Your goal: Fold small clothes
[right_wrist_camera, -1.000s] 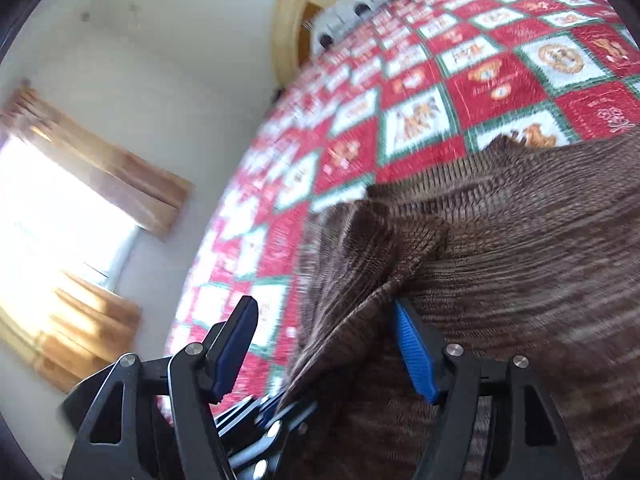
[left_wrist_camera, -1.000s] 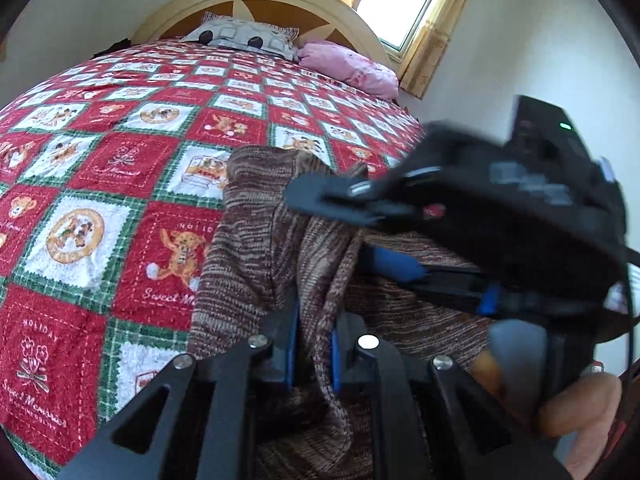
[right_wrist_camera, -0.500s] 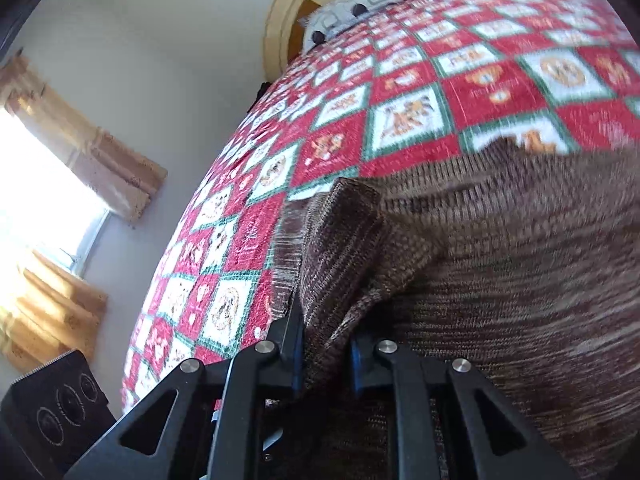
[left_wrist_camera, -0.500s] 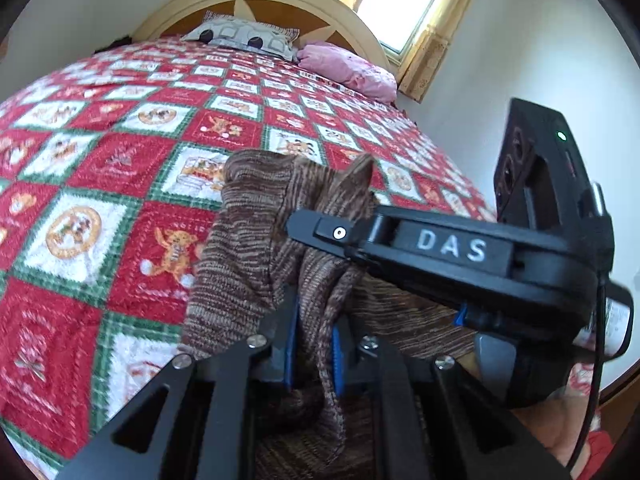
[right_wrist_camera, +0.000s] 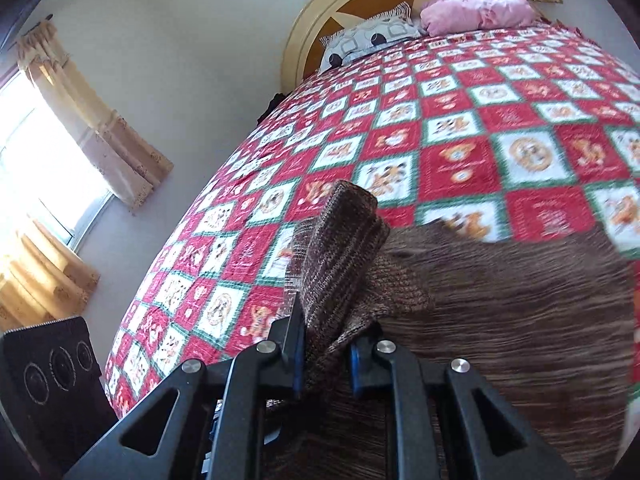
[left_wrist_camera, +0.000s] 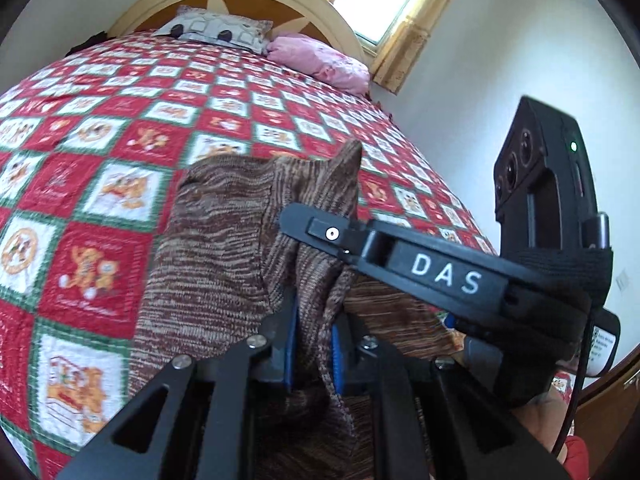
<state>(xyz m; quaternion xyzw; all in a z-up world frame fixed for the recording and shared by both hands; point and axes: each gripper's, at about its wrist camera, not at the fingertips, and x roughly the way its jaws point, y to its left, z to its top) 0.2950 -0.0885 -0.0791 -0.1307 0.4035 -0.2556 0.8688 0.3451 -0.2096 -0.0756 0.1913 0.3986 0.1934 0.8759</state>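
A brown striped knit garment point(left_wrist_camera: 216, 264) lies on the red patchwork quilt point(left_wrist_camera: 92, 168). My left gripper point(left_wrist_camera: 313, 350) is shut on a bunched fold of the garment, which stands up between its blue pads. My right gripper point(right_wrist_camera: 325, 354) is shut on another raised corner of the same garment point(right_wrist_camera: 500, 312), and its body point(left_wrist_camera: 436, 280) crosses the left wrist view just right of the left gripper. Both pinched parts are lifted off the quilt.
The bed point(right_wrist_camera: 500, 92) reaches back to a cream headboard point(left_wrist_camera: 260, 12) with a patterned pillow point(left_wrist_camera: 216, 32) and a pink pillow point(left_wrist_camera: 320, 64). A window with curtains point(right_wrist_camera: 48, 148) is on the left wall. The left gripper's black body point(right_wrist_camera: 52, 376) shows at lower left.
My right gripper has closed from open onto the garment's corner. Both grippers have lifted their folds, and the views have tilted up toward the headboard.
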